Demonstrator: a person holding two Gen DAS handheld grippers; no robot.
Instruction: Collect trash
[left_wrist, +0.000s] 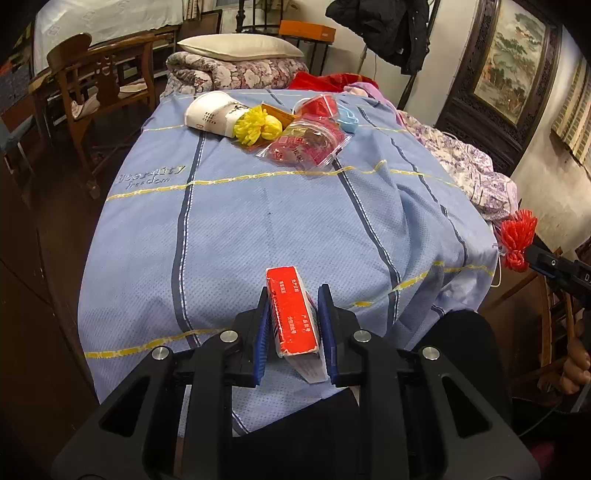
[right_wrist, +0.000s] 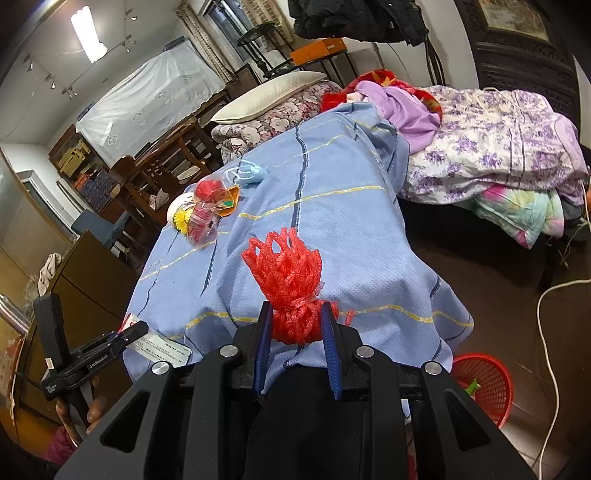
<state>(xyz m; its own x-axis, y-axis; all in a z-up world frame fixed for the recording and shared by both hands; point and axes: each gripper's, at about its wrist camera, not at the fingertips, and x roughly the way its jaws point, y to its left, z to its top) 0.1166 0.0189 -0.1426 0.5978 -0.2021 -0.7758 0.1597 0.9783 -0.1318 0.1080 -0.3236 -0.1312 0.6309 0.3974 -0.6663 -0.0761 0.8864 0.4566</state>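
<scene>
Left gripper is clamped on a red box, holding it just above the near edge of the blue sheet. Right gripper pinches a red foam net at its bunched end. More litter sits far up the sheet: paper cup, yellow foam net, clear wrapper. Red basket on the floor, lower right.

Pillow: upper centre, on a floral quilt
Chair: upper left
Painting: upper right
</scene>
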